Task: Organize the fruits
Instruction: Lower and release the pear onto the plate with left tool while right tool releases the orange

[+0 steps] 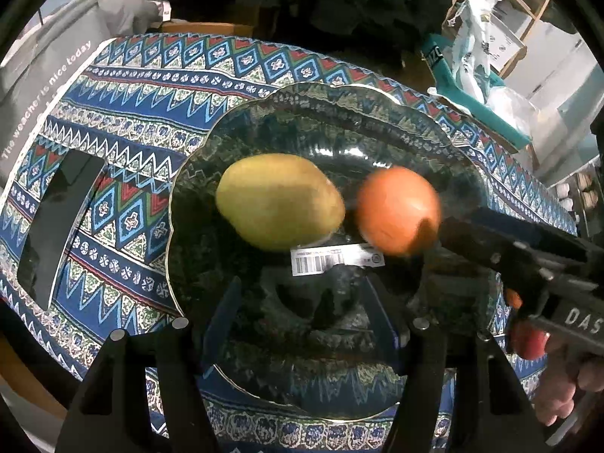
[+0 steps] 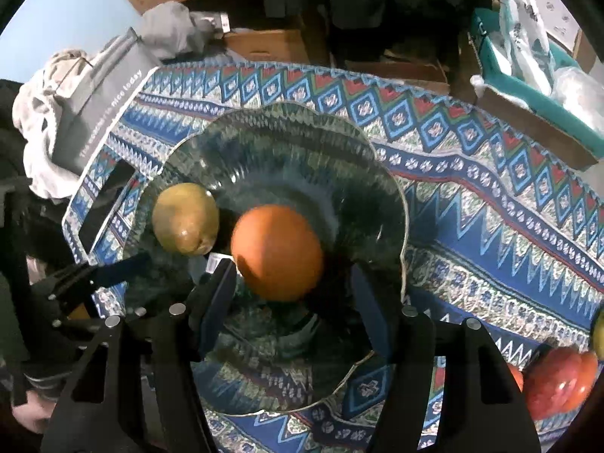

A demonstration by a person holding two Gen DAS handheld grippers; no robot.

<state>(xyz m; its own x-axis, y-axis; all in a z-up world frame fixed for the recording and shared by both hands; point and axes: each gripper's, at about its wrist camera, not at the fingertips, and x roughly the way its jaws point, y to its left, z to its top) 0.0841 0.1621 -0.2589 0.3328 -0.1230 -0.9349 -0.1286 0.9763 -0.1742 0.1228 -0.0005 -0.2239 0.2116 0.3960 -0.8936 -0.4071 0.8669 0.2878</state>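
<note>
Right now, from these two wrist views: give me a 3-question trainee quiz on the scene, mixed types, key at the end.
1. True or false: the mango lies on the tablecloth, outside the glass plate.
2. Multiple choice: where is the orange relative to the right gripper? A) clamped tight by both fingers B) in front of the open fingers, on the plate C) beside the plate
3. Fill in: the left gripper is ____ and holds nothing.

Key:
1. False: the mango is in the plate, beside the orange.
2. B
3. open
</note>
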